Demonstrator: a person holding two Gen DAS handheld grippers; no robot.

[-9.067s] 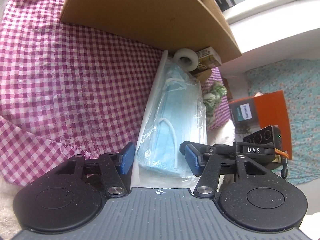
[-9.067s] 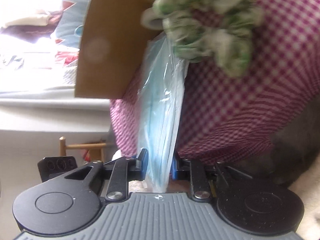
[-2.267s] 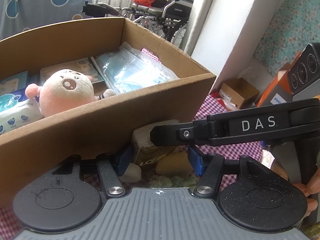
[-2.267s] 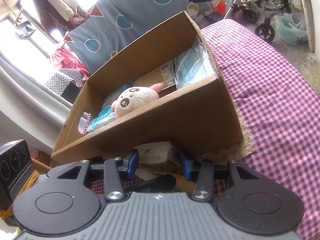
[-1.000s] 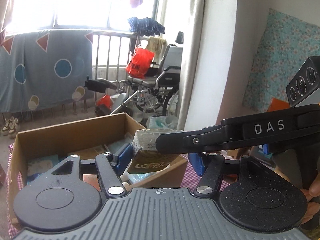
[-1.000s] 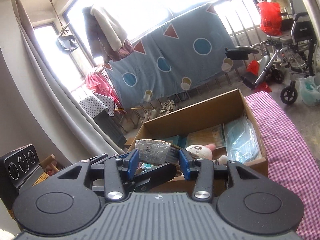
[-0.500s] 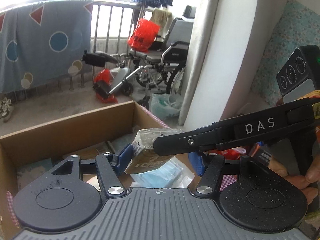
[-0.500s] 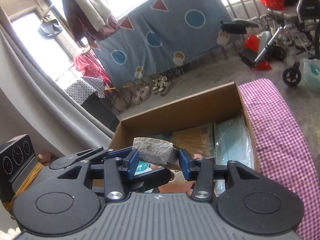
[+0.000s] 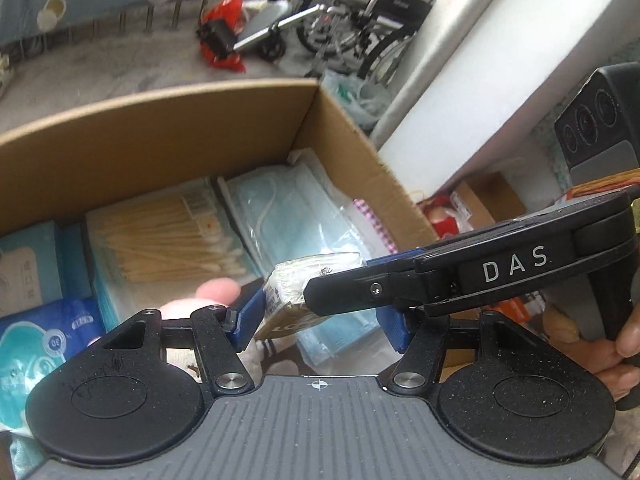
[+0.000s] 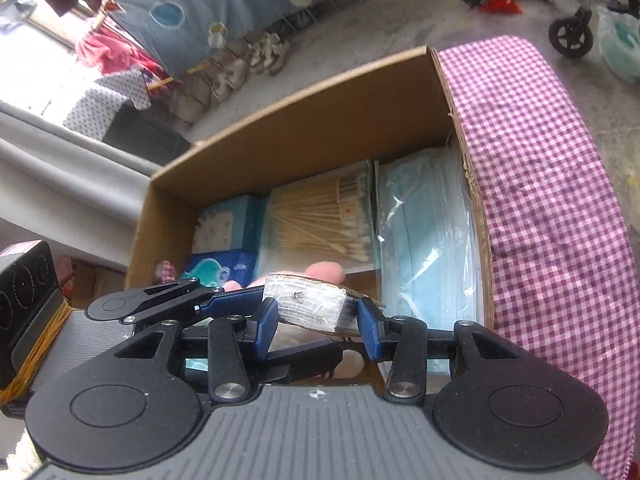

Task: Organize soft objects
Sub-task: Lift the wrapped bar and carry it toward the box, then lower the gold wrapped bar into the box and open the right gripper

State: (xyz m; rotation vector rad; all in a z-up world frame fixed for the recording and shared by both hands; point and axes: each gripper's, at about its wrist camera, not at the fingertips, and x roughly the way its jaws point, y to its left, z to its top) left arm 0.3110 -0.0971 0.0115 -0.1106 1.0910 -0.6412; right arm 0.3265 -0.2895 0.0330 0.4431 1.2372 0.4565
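Observation:
Both grippers hold one small plastic-wrapped tissue pack (image 9: 298,280) above the open cardboard box (image 9: 168,120). My left gripper (image 9: 320,322) grips its sides, and my right gripper (image 10: 318,330) is shut on the pack (image 10: 310,304) from the other direction. The right gripper's fingers (image 9: 360,290) cross in front of the pack in the left wrist view. In the box lie a bag of blue face masks (image 10: 428,236), a pack of cotton swabs (image 10: 316,220) and a pink plush toy (image 9: 216,290), mostly hidden under the grippers.
The box (image 10: 320,120) also holds blue tissue packs (image 10: 224,228) at its left end. It stands on a magenta checked cloth (image 10: 540,160). Beyond are a concrete floor, a wheelchair (image 9: 360,8) and a white wall (image 9: 480,60).
Both grippers have tilted down and moved in over the box with the tissue pack; the box interior now fills the views. Earlier, the masks went into the box.

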